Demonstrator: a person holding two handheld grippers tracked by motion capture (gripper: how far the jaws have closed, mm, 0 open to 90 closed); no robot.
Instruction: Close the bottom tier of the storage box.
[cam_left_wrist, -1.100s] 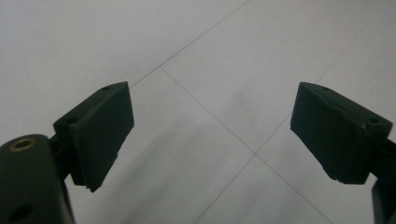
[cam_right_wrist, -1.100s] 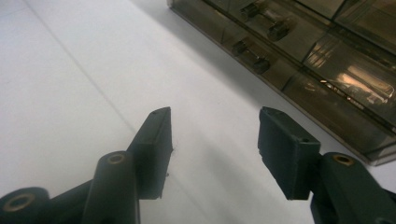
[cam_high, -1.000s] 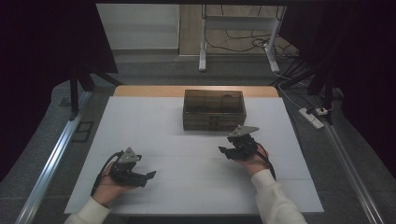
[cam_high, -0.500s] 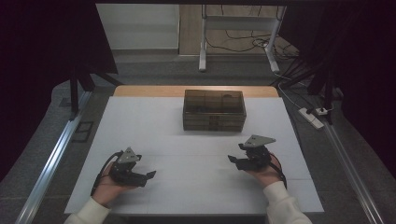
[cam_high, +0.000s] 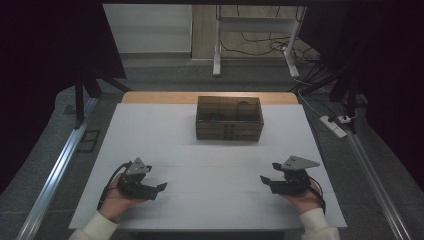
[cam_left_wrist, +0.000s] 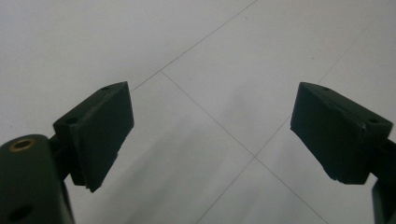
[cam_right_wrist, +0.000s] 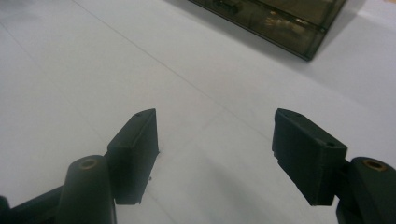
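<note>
The smoky clear box (cam_high: 229, 118) sits near the tabletop's far edge, well apart from the left gripper (cam_high: 159, 187) and right gripper (cam_high: 264, 180), both near its front edge with jaws apart and empty, the right's just opening

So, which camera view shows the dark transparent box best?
The high view: the whole box sits at the far middle of the white table, with its open top and compartments visible. The right gripper view catches one corner of it. The left gripper view looks at bare table.

Bare white table (cam_high: 210, 195) between both tools; sole obstacle, the brown box (cam_high: 229, 118), well beyond.
</note>
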